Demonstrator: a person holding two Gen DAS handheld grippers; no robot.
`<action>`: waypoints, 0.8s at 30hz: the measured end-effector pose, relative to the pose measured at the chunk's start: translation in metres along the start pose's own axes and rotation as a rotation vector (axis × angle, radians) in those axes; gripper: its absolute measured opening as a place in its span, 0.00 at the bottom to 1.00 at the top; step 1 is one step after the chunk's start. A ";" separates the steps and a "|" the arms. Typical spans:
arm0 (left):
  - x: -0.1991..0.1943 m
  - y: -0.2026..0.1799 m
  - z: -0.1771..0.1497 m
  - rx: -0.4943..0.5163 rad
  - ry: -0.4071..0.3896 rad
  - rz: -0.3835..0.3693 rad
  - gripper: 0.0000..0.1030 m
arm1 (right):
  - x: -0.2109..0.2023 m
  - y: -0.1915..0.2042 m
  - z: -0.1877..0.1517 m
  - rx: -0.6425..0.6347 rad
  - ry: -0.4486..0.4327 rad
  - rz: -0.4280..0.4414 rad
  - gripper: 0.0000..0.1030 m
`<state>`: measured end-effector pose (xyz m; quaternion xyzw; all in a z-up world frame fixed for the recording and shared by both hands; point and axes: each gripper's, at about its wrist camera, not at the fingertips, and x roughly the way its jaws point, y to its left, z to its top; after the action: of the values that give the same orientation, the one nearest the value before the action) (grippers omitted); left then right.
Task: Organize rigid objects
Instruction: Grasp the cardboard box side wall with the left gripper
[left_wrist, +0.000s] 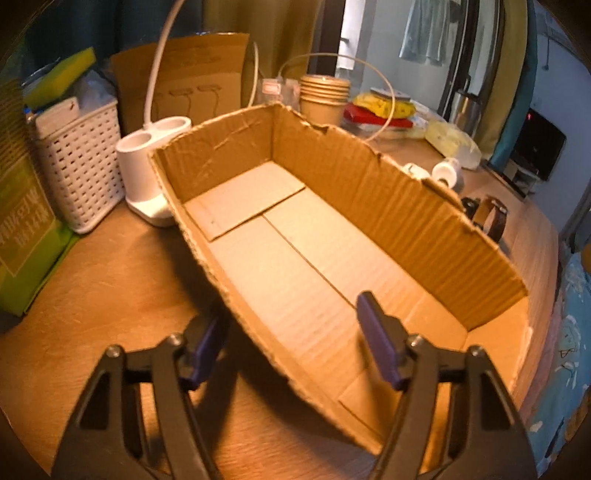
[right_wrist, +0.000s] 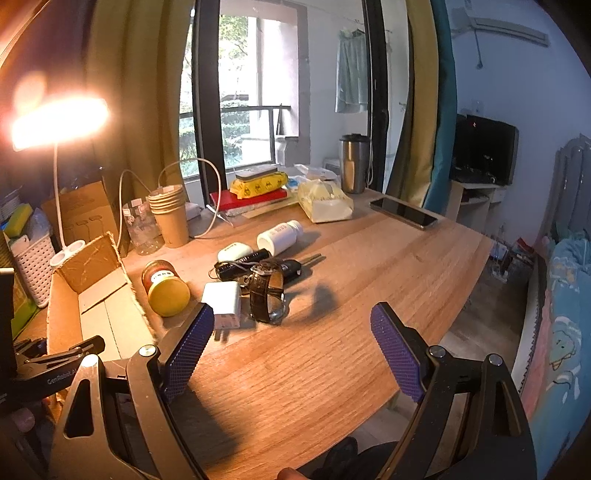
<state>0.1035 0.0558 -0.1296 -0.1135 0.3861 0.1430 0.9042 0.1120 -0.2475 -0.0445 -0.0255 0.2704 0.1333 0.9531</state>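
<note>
Left gripper (left_wrist: 291, 339) straddles the cardboard box (left_wrist: 229, 147) wall, pads apart; right gripper (right_wrist: 291, 354) apart, watch (right_wrist: 267, 295) at 12 o'clock.

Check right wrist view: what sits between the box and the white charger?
In the right wrist view, a yellow-lidded jar lies on its side between the box and the charger, close beside the box wall.
</note>
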 end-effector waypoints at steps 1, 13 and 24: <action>0.001 -0.001 0.001 0.007 0.003 -0.001 0.64 | 0.001 -0.002 -0.001 0.002 0.004 -0.002 0.87; 0.026 -0.004 0.022 0.151 0.086 -0.043 0.31 | 0.003 -0.010 -0.004 0.033 0.025 -0.012 0.87; 0.046 0.015 0.047 0.240 0.119 -0.135 0.16 | 0.010 -0.004 -0.010 0.035 0.071 0.008 0.87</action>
<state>0.1601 0.0923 -0.1332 -0.0388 0.4446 0.0276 0.8945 0.1165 -0.2498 -0.0584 -0.0122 0.3065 0.1315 0.9427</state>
